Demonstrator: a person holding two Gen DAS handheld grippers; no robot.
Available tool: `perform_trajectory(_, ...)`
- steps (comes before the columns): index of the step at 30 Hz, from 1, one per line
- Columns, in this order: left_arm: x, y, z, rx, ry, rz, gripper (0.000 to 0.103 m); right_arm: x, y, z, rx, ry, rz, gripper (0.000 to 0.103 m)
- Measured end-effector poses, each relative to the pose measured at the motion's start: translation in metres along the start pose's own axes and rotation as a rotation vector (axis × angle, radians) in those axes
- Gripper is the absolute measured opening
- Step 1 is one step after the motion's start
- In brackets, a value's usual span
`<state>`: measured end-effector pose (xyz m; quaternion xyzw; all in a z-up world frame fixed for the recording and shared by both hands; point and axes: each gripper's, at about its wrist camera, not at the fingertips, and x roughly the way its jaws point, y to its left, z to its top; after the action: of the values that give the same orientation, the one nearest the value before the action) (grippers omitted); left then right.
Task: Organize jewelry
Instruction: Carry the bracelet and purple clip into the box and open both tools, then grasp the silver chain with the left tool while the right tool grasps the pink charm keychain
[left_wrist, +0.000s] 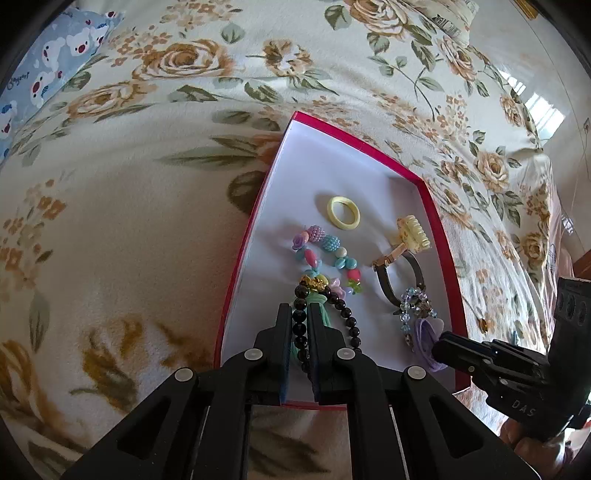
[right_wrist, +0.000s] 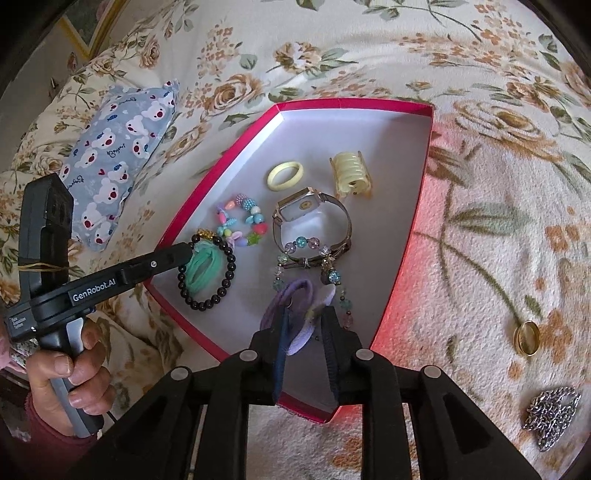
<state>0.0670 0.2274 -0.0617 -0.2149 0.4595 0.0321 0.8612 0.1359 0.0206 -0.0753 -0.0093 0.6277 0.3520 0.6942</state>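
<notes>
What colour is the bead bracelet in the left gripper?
Black bead bracelet, with one gold bead; clearest in the right wrist view.

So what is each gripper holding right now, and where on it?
Left gripper pinches the black bead bracelet on its near-left arc of beads. Right gripper is open around the purple hair tie, not gripping it.
</notes>
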Motion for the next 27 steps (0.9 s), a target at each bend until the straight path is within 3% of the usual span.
perform_trajectory(4,-0.001,0.0,0.0,0.0,0.001,0.005,0.007,-0.003,0.001,0.0,-0.004,-0.01,-0.007,0.022)
perform_trajectory(7,-0.003,-0.001,0.0,0.0,0.002,0.005,0.01,-0.008,0.002,0.001,-0.01,-0.026,-0.017,0.028)
perform_trajectory(9,-0.004,-0.002,0.0,0.005,-0.002,0.009,0.019,-0.012,0.001,0.001,-0.009,-0.038,-0.019,0.03)
perform_trajectory(14,-0.011,-0.008,-0.002,0.02,-0.01,0.019,0.022,-0.02,-0.002,-0.001,0.003,-0.056,-0.015,0.032)
perform_trajectory(16,-0.015,-0.011,-0.003,0.022,-0.012,0.018,0.03,-0.026,-0.001,-0.004,0.006,-0.077,-0.016,0.036)
perform_trajectory(18,-0.021,-0.014,-0.004,0.025,-0.027,0.005,0.048,-0.036,-0.002,-0.008,0.003,-0.108,-0.017,0.046)
perform_trajectory(20,-0.028,-0.018,-0.006,0.036,-0.045,0.014,0.061,-0.044,-0.003,-0.012,0.003,-0.132,-0.023,0.047)
perform_trajectory(27,-0.048,-0.036,-0.018,0.078,-0.072,-0.001,0.073,-0.079,-0.018,-0.027,0.031,-0.216,-0.062,0.052)
